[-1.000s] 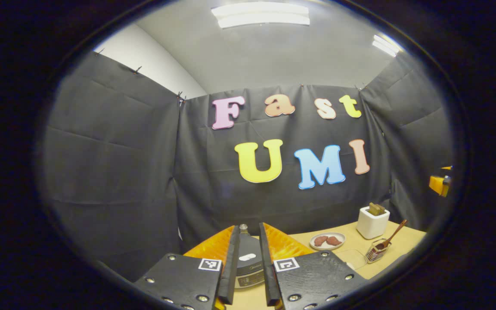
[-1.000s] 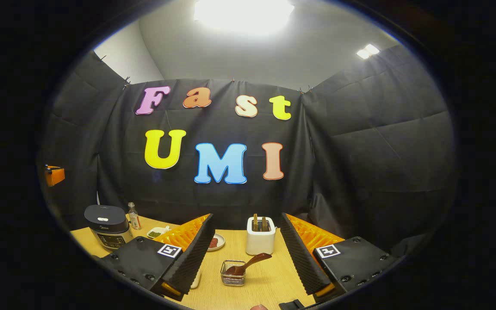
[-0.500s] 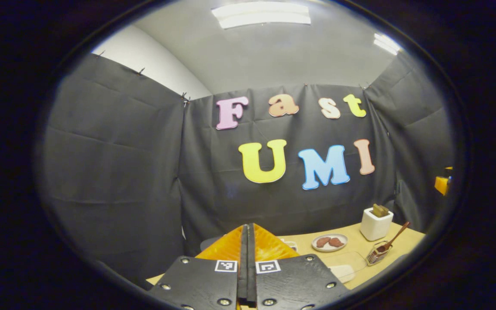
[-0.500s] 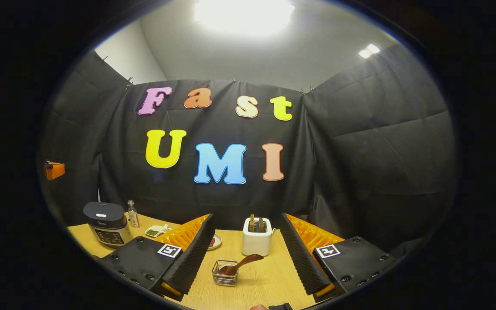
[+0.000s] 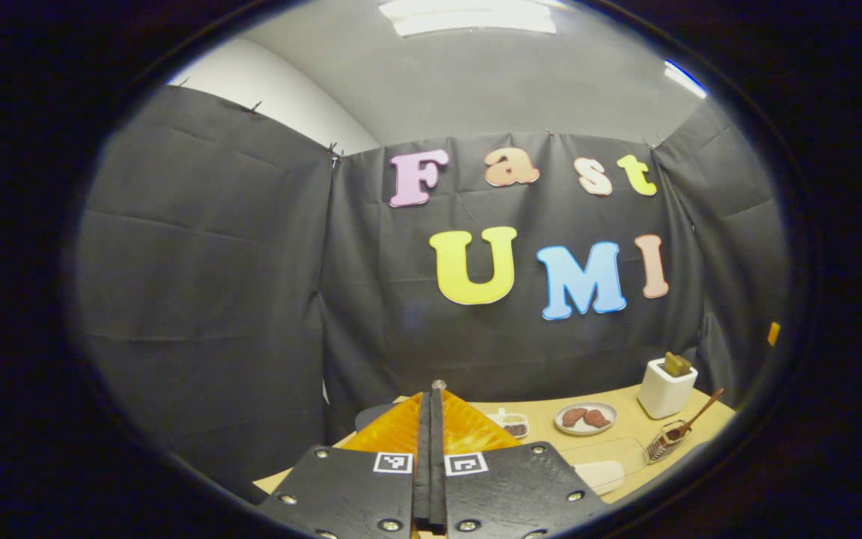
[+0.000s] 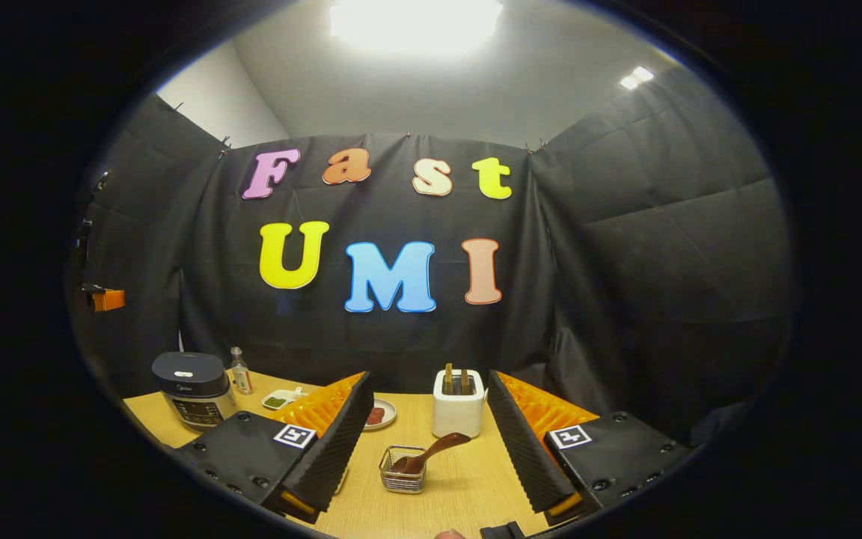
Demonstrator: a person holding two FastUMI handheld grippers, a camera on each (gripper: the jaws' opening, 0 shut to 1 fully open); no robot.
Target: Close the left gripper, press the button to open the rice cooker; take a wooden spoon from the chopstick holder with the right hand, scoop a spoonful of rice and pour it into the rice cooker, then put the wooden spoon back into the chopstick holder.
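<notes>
The left gripper has its fingers pressed together, holding nothing. The right gripper is spread wide above the chopstick holder, where the wooden spoon rests

In the left gripper view the shut left tool blocks nearly all of the rice cooker, just a dark sliver pokes out beside it. The small dish is too tiny to tell what's in it. The counter gets cut off at the edge.
</notes>
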